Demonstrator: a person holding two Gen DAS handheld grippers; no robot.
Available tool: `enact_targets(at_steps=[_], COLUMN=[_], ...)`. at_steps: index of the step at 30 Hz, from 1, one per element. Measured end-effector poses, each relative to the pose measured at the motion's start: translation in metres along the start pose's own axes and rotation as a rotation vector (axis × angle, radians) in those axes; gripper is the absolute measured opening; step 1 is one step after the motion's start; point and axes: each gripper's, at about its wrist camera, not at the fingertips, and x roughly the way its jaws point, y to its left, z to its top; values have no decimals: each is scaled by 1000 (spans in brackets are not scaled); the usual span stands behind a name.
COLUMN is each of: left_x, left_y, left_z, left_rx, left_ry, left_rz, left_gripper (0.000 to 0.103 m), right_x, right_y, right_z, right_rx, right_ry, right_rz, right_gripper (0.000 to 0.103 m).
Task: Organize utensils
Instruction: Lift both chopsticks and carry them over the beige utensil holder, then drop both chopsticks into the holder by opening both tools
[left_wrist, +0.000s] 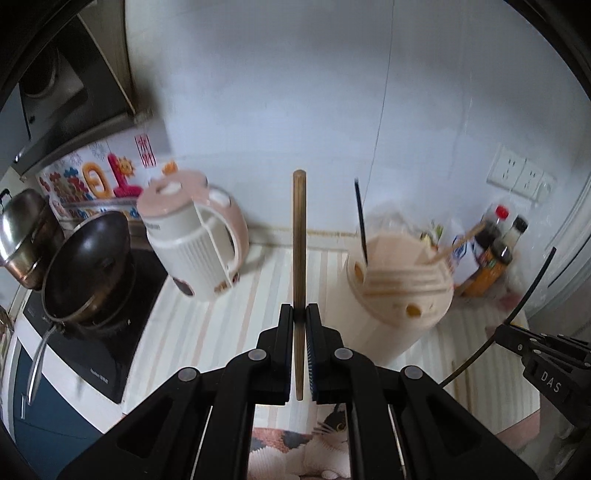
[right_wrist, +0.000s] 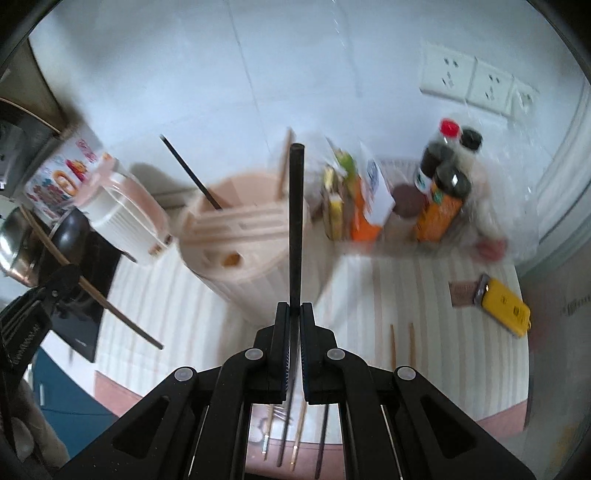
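So each hand has one chopstick right now. The wooden chopstick is pinched in the left gripper, jaws closed tight on it, its long axis running straight out ahead of the fingers. The black chopstick sits the same way in the right gripper, jaws clamped shut on it.

The pink utensil holder stands on the striped counter, just far-right of the left stick's tip. From the right gripper's side it's dead ahead and a touch left, so the right hand looks nearer to a slot. It already holds one black stick and a wooden one, both leaning.

More loose chopsticks lie on the counter near the right gripper. Further out: a pink kettle to the left, sauce bottles far right.
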Motion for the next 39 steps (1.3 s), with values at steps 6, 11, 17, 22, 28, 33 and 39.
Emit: enact_targets(at_steps=[6, 11, 17, 22, 28, 33, 39], left_x=[-40, -67, -61, -20, 49, 77, 82], left_y=[1, -4, -18, -32, -41, -46, -47], left_z=[36, 66, 102, 124, 127, 127, 135], left_rx=[-27, -32, -48, -54, -58, -47, -43], left_ry=[-72, -126, -132, -81, 23, 33, 27], left_rz=[-46, -89, -165, -199, -198, -170, -172], left_gripper=[4, 4, 4, 4, 4, 5, 4], right_x=[-49, -88, -103, -77, -31, -2, 16], right_y=[17, 23, 14, 9, 7, 7, 4], right_z=[34, 65, 115, 147, 163, 164, 160], right_rx=[-57, -78, -28, 19, 41, 38, 46], right_ry=[-60, -130, -233, -245, -188, -134, -105], right_rz=[61, 96, 100, 77, 59, 42, 44], right_gripper=[5, 5, 5, 5, 5, 5, 5])
